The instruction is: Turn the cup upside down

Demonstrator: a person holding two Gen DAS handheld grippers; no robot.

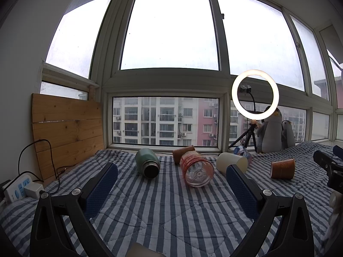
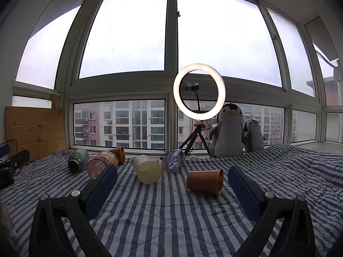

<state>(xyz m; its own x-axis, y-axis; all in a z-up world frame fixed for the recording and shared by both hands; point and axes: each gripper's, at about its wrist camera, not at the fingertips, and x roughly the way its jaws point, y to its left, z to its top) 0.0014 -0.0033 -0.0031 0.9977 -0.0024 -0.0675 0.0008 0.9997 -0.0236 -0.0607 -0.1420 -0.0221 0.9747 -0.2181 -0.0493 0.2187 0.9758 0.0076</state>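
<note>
Nothing is flipped yet — the copper cup [image 2: 204, 181] lies on its side on the striped blanket [image 2: 171, 224], near the right gripper [image 2: 172, 176]; both it and the left gripper [image 1: 171, 174] are spread wide, holding nothing.

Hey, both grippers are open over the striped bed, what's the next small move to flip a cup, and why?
Probably ease the right gripper forward to straddle the copper cup. That cup lies on its side on the blanket, nearest the open fingers, and nothing is gripped yet.
</note>
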